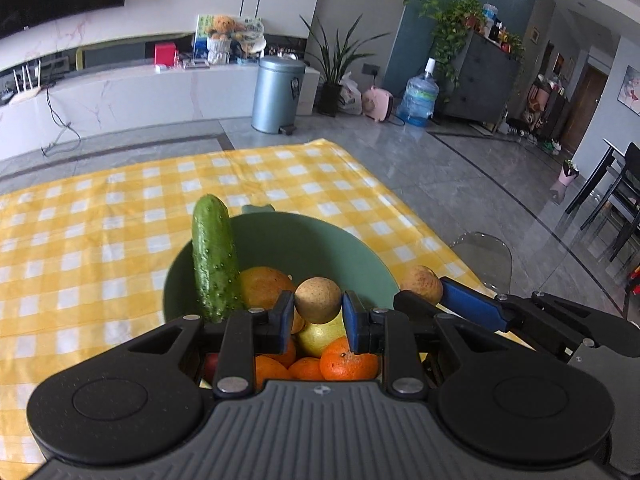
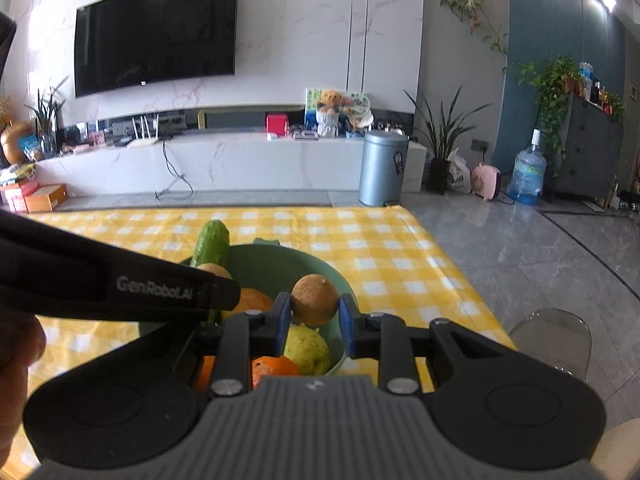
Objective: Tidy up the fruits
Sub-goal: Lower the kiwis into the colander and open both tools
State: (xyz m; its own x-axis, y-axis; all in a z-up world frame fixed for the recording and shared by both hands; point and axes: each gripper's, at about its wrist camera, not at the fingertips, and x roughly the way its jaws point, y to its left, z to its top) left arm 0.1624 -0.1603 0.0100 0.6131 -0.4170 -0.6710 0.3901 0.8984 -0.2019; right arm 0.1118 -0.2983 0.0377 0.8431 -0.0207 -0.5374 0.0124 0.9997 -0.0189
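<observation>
**Two brown fruits held over the bowl, not yet dropped**

Left wrist: left tool (image 1: 319,312) clamped on one small brown round fruit (image 1: 318,300), above green bowl (image 1: 320,240) on yellow-checked tabletop (image 1: 100,240). Already in bowl: one cucumber (image 1: 214,256) leaning on rim, one large orange (image 1: 264,286), one yellow-green fruit (image 1: 320,338), at least three mandarins (image 1: 348,362). Right tool (image 1: 440,300) alongside, gripping second brown fruit (image 1: 420,284).

Right wrist: right tool (image 2: 314,316) closed on its brown fruit (image 2: 314,299), over bowl rim. Remaining, probably: release both. No loose fruit visible on tabletop.
</observation>
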